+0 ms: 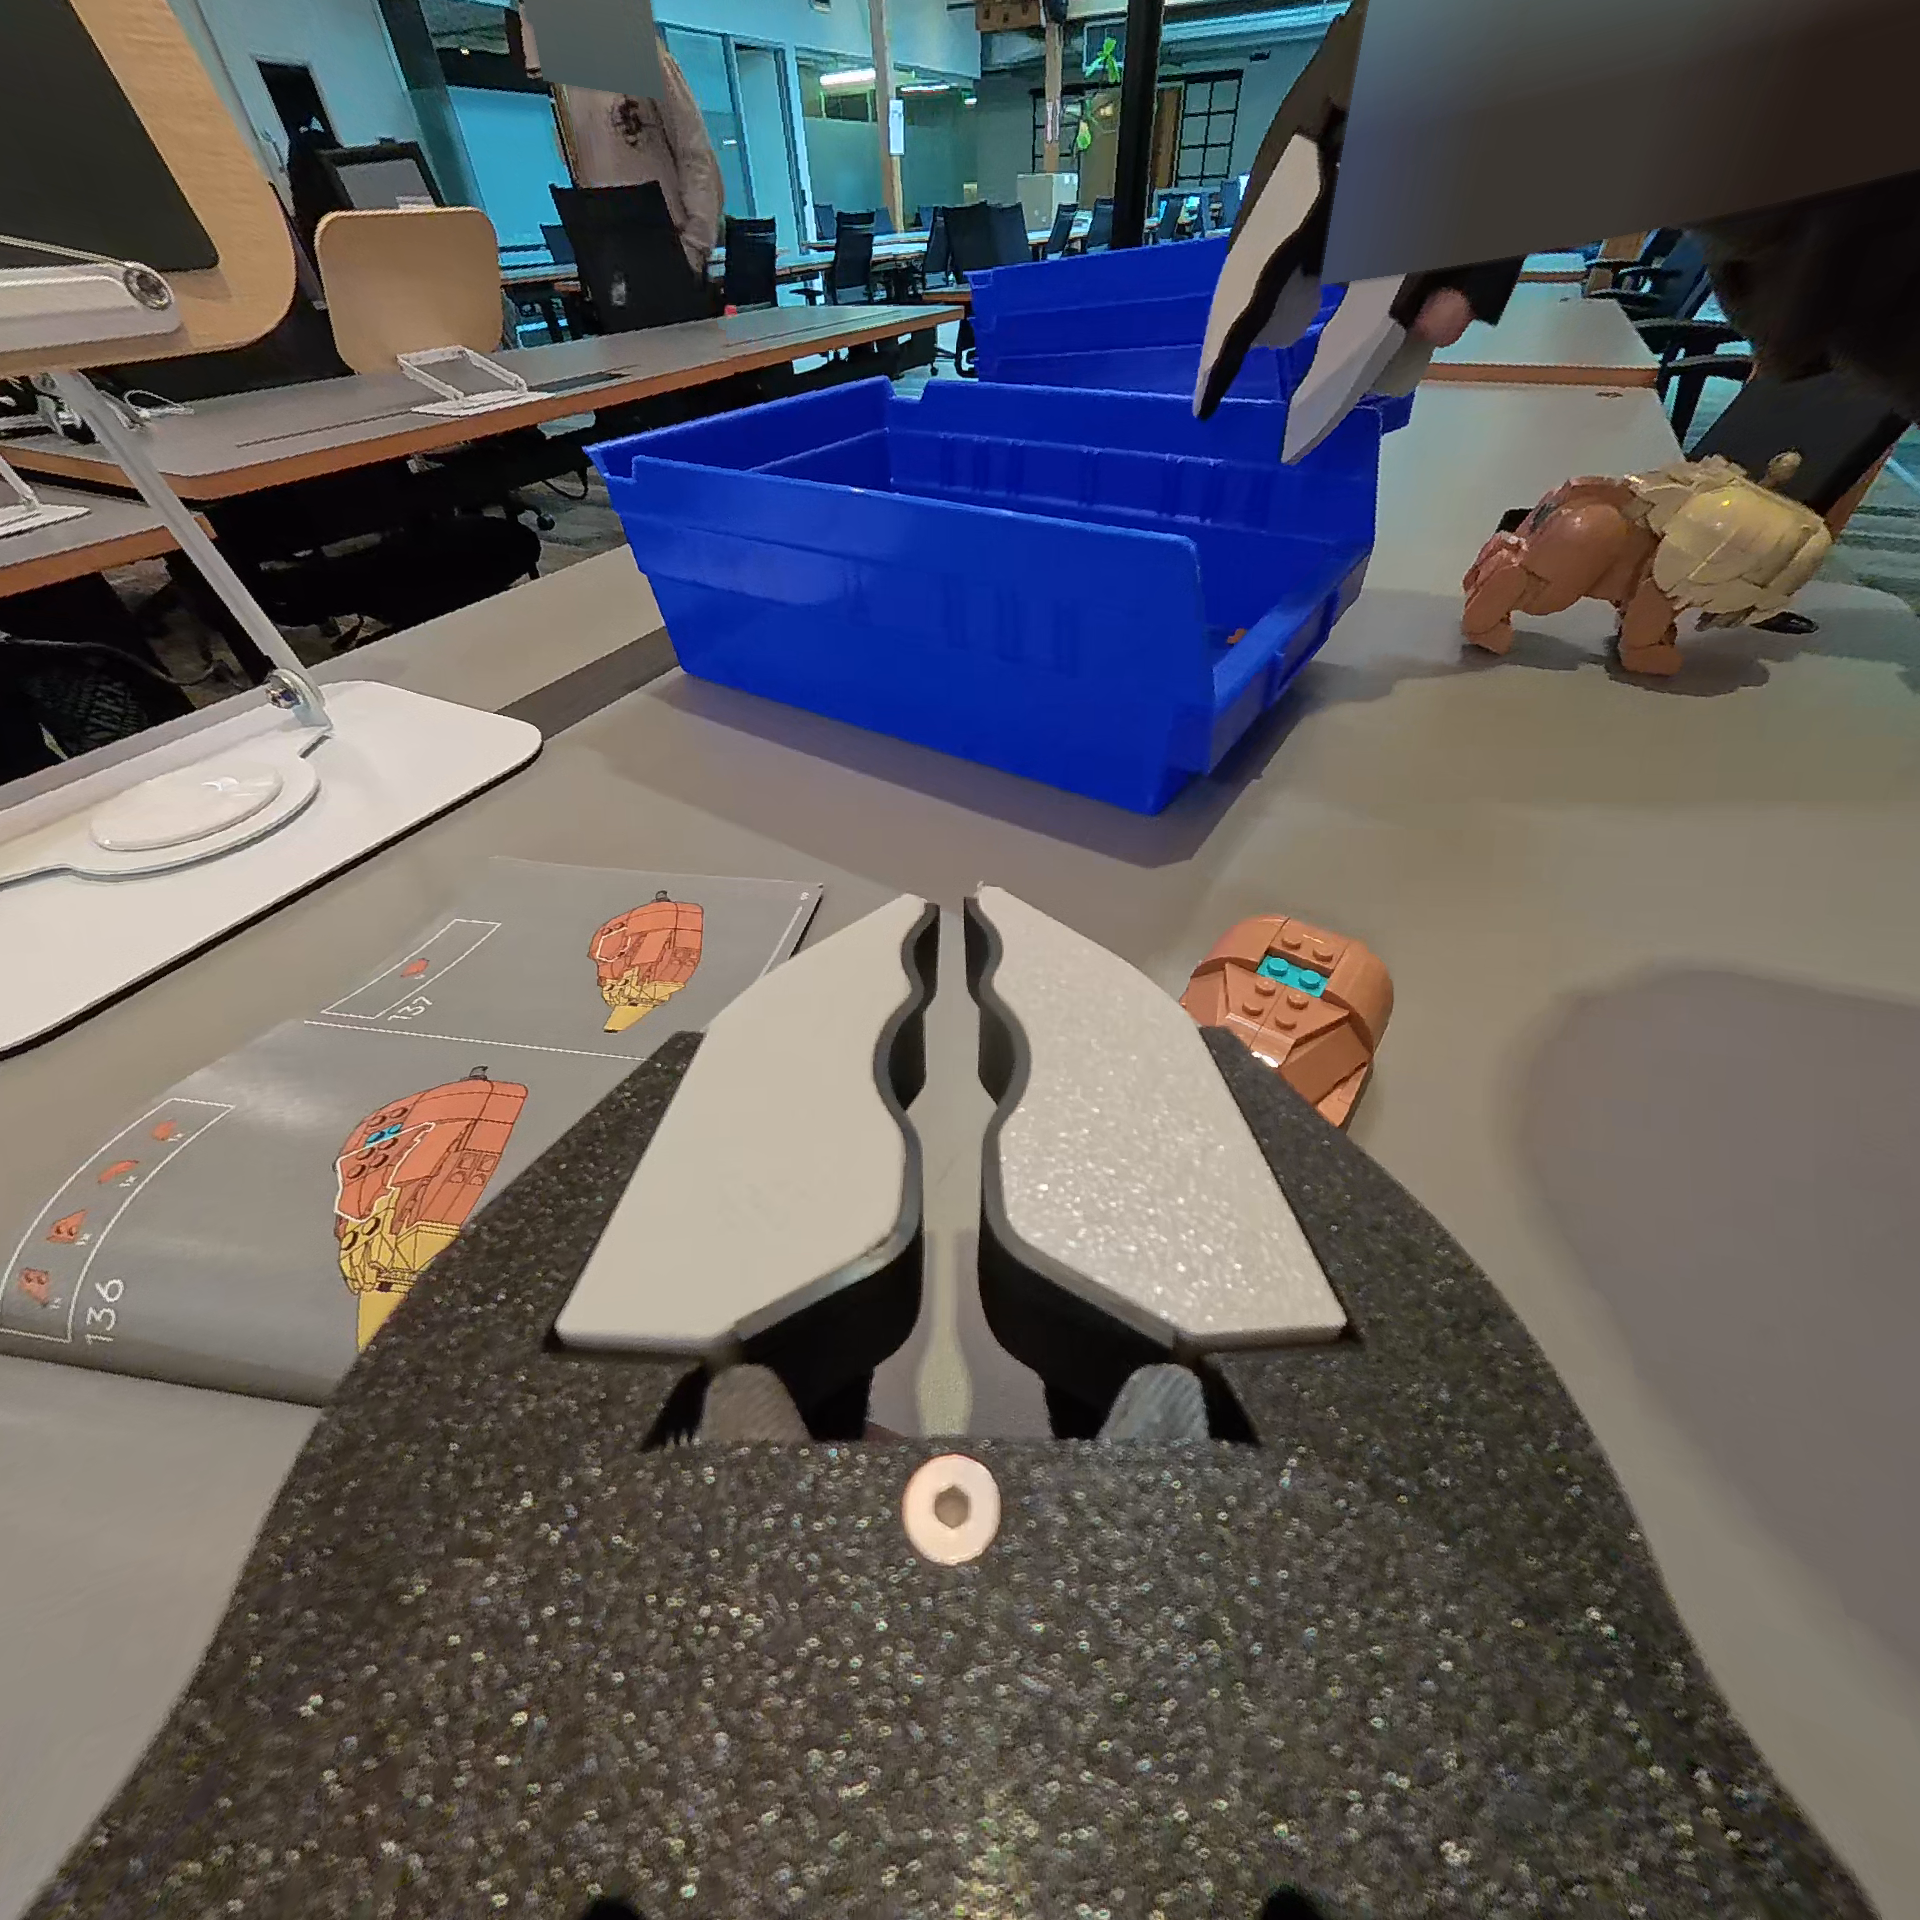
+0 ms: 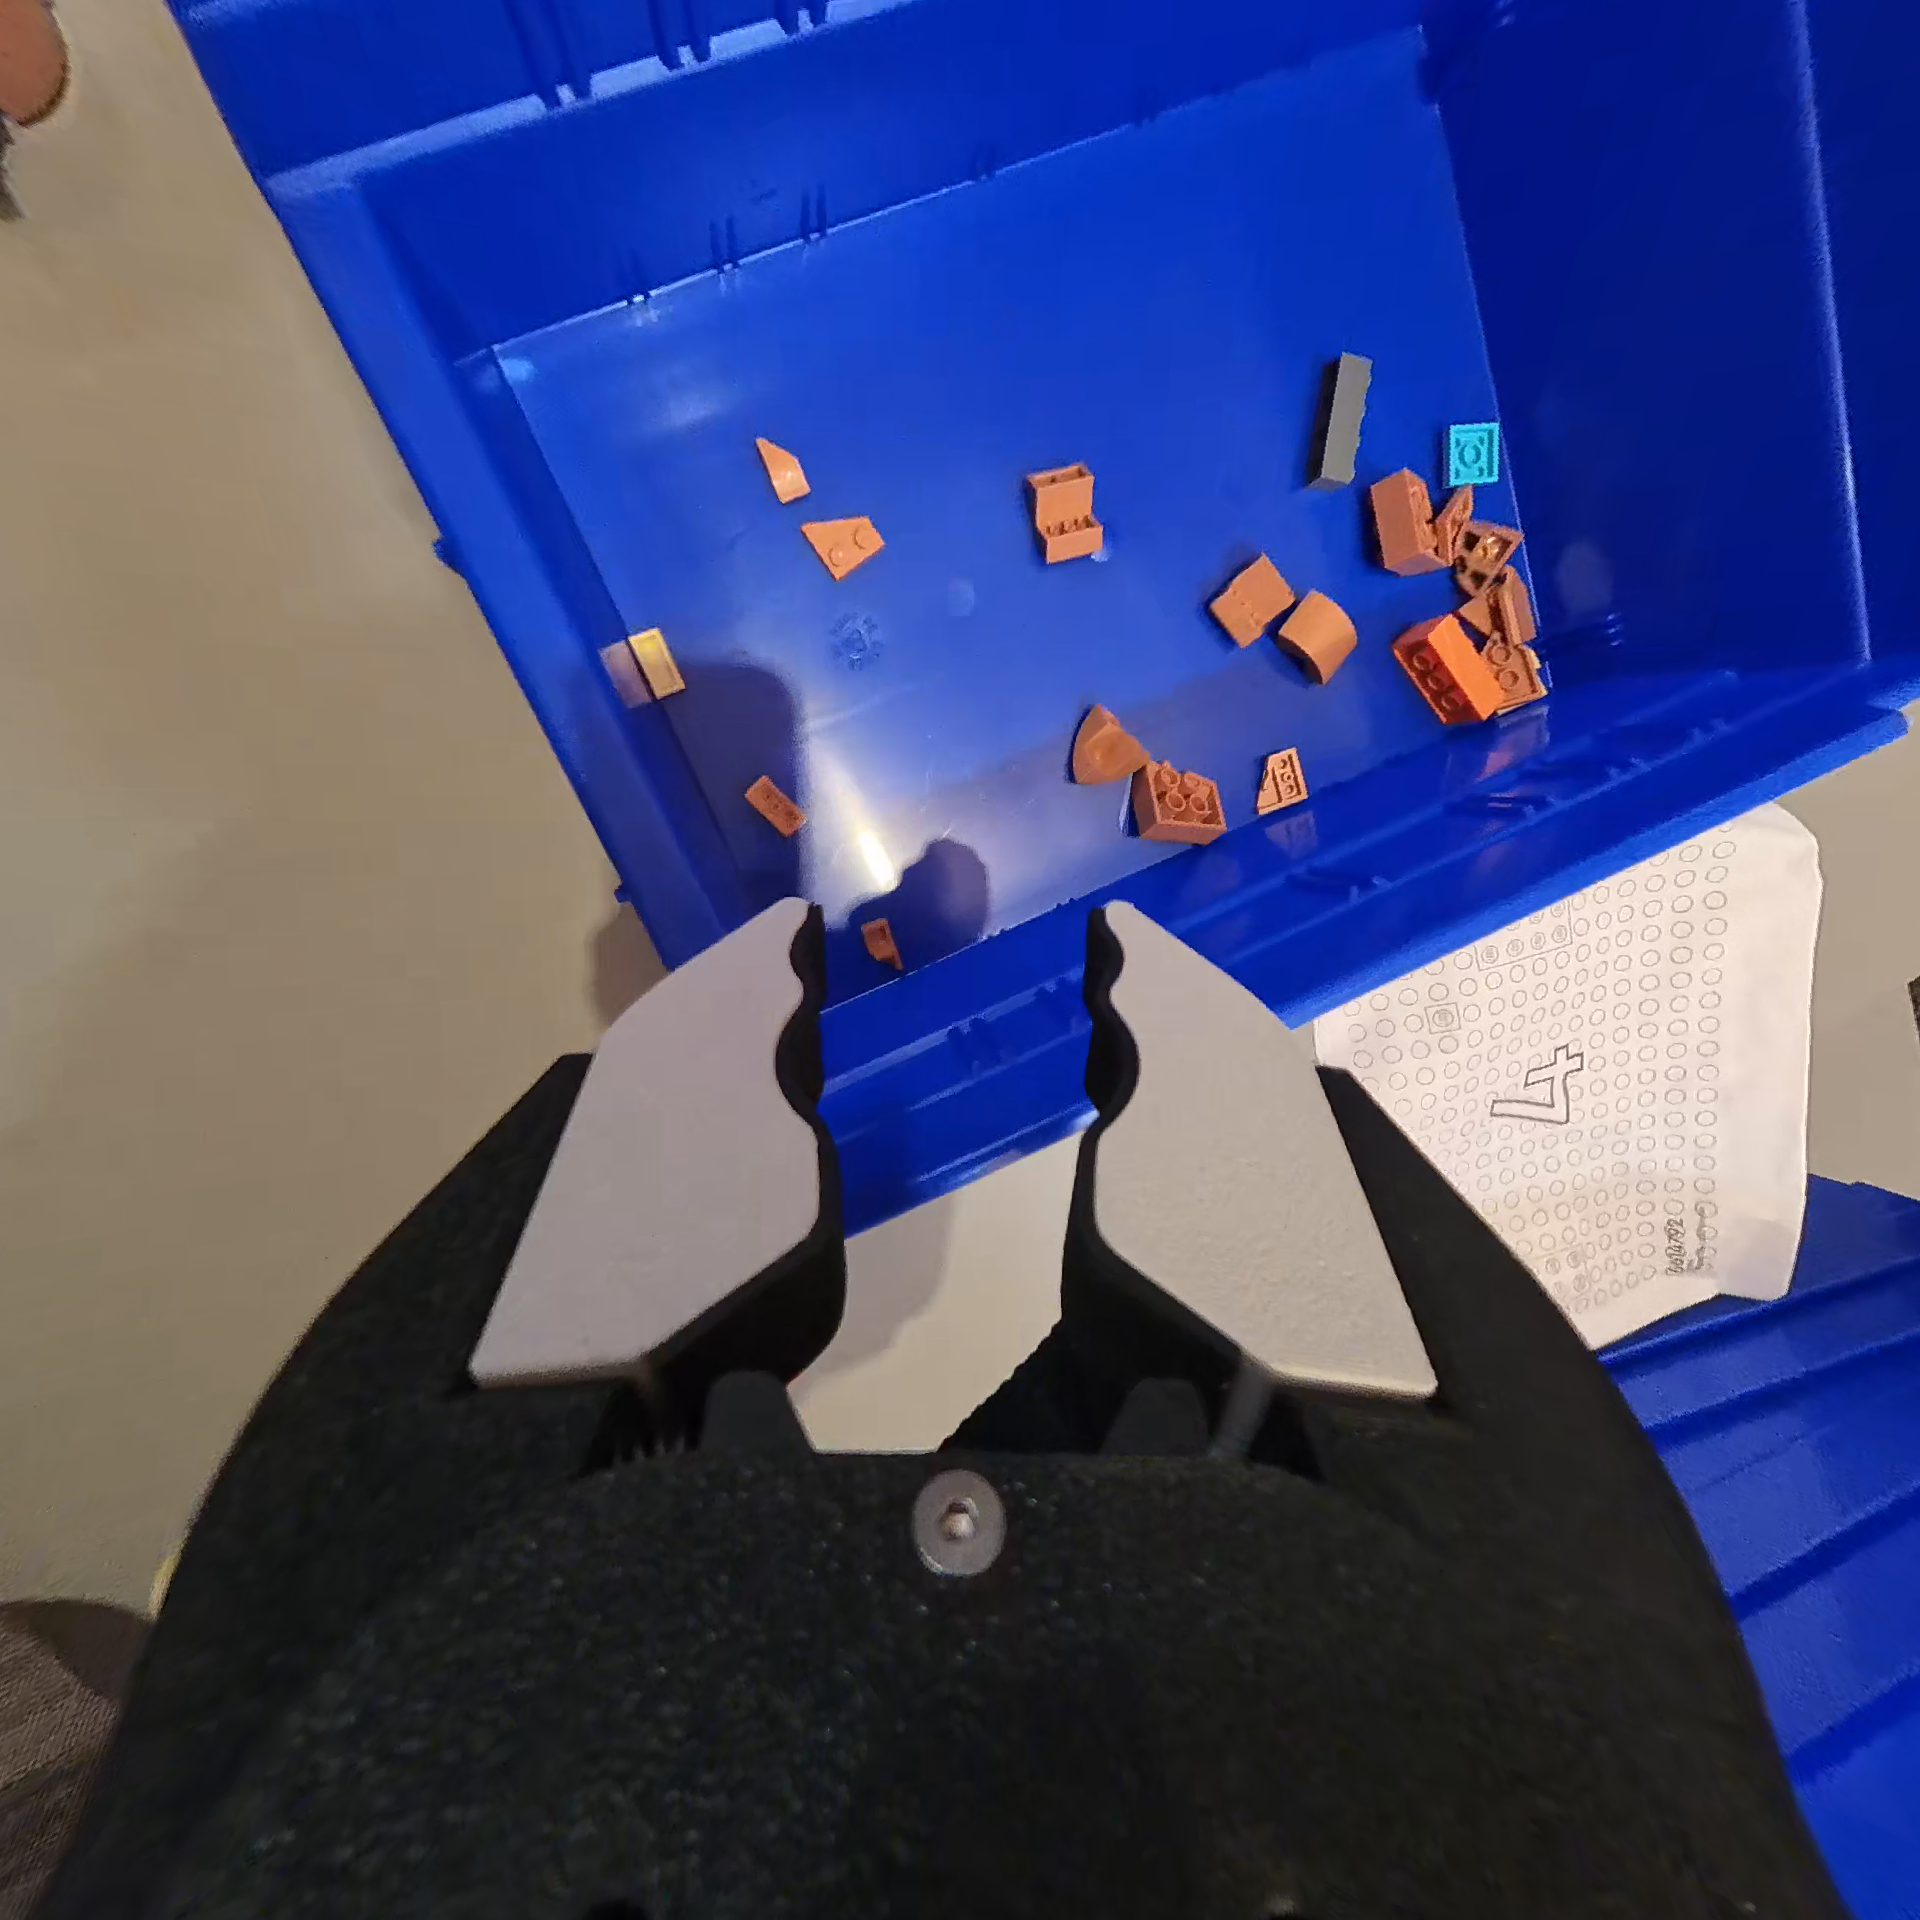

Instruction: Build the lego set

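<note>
The left claw hangs low over the grey desk with its two grey fingers drawn almost together, only a thin slit between them and nothing held. Just beside its right finger, at about 1 o'clock from the tips, a partly built brown lego piece with a small teal brick on top rests on the desk. At 9 o'clock from the claw lies the open instruction booklet, and beyond it, at 10 o'clock, the white base of a monitor stand.

Straight ahead at 12 o'clock sits a blue bin, with a second blue bin behind it. At 2 o'clock, well apart from the left claw, a finished brown and cream lego animal stands on the desk.

The right claw hovers above the blue bin with its fingers spread apart and empty, pointing down at the bin's near edge. Loose orange-brown lego pieces are scattered over the bin floor, thickest in the corner at 2 o'clock, where a dark grey bar and a teal tile also lie. One small brown piece lies between the fingertips, below them on the bin floor. A white printed paper bag lies beside the bin at 3 o'clock.
</note>
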`<state>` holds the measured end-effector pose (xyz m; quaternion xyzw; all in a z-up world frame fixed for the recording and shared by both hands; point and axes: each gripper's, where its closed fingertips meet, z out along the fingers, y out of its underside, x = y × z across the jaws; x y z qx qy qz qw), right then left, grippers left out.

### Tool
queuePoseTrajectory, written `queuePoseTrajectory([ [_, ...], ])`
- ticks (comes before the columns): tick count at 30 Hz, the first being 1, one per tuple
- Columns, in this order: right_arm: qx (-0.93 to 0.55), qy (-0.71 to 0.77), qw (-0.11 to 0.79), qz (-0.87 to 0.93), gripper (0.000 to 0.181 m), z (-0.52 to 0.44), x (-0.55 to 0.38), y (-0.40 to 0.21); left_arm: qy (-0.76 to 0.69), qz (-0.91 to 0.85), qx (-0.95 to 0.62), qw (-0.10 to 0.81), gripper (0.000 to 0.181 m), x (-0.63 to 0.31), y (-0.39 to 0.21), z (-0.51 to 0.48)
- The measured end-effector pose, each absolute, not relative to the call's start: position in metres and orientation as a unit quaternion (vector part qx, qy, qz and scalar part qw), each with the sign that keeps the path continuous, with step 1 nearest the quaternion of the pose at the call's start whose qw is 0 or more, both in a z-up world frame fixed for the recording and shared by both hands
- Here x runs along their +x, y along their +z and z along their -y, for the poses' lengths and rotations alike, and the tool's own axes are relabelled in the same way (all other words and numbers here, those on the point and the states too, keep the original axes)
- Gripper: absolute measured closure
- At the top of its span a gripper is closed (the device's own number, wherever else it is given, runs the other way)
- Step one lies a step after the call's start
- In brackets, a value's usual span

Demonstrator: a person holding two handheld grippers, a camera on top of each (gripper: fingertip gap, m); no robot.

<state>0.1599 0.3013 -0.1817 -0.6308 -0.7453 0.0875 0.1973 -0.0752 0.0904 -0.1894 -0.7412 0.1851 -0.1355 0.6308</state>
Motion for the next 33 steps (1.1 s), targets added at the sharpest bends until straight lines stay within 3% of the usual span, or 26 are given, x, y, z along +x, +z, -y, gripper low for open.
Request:
queuePoseTrajectory([
  [33,-0.615,0.08,0.156,0.769,0.132,-0.334,0.137,-0.183,-0.158,-0.185,-0.745,0.622,0.176,-0.076,-0.19,-0.088],
])
